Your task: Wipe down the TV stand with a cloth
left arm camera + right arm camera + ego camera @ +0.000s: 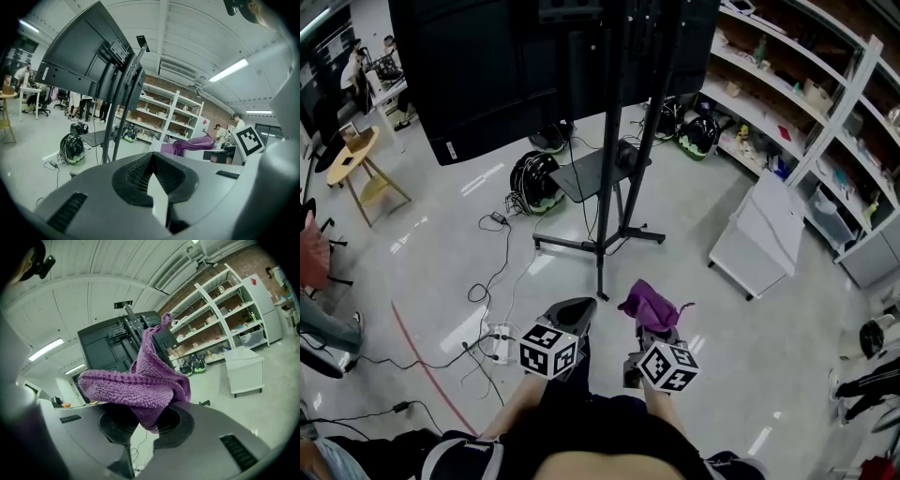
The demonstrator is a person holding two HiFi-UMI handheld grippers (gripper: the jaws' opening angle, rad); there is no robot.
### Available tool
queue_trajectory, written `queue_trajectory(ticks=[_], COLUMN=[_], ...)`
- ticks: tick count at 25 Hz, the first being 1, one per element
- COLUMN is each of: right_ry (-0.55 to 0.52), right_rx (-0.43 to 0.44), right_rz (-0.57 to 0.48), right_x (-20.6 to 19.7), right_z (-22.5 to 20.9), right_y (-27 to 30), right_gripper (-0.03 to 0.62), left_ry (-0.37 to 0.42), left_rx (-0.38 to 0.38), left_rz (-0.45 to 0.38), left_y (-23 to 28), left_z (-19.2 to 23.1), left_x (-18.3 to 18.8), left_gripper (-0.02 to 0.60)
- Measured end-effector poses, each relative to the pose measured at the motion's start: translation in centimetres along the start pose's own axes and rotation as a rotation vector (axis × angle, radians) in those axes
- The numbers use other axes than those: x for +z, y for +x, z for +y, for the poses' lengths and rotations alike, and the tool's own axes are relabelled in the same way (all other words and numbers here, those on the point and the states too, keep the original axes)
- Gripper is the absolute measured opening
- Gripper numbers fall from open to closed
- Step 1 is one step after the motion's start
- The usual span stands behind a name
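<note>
The black TV stand (pixel 602 141) rises in front of me on a floor base (pixel 598 242), with a small shelf (pixel 591 173) and a large dark TV (pixel 487 66) mounted on it. My right gripper (pixel 654 323) is shut on a bunched purple cloth (pixel 650 302), held low and short of the base. The cloth (pixel 140 385) fills the jaws of the right gripper (pixel 140 420), with the TV (pixel 112 348) behind. My left gripper (pixel 574 311) is beside it, shut and holding nothing. The left gripper (pixel 152 176) points toward the stand (pixel 123 93), and the cloth (pixel 187 145) shows at its right.
Cables and a power strip (pixel 497 342) lie on the floor at left. A black and green helmet-like object (pixel 534 178) sits by the stand. A white cabinet (pixel 764 234) and white shelving (pixel 806 103) stand at right. A wooden stool (pixel 361 169) is at far left.
</note>
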State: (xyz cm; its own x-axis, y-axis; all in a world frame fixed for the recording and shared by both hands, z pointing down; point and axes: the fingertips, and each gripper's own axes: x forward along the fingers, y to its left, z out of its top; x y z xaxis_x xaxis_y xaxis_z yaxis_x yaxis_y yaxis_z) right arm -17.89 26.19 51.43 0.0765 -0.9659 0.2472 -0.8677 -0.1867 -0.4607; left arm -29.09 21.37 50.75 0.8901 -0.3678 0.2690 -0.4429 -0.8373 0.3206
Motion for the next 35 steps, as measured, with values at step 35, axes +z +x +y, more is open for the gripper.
queue_trajectory(ticks=[35], right_ry=[-0.218], right_rx=[0.298], right_rz=[-0.150], right_x=[21.5], right_z=[10.7], right_y=[32.5], right_gripper=[0.064], left_ry=[0.061], left_rx=[-0.015], left_rz=[-0.109], left_y=[16.4], left_z=[21.2], left_x=[25.2], left_gripper=[0.008])
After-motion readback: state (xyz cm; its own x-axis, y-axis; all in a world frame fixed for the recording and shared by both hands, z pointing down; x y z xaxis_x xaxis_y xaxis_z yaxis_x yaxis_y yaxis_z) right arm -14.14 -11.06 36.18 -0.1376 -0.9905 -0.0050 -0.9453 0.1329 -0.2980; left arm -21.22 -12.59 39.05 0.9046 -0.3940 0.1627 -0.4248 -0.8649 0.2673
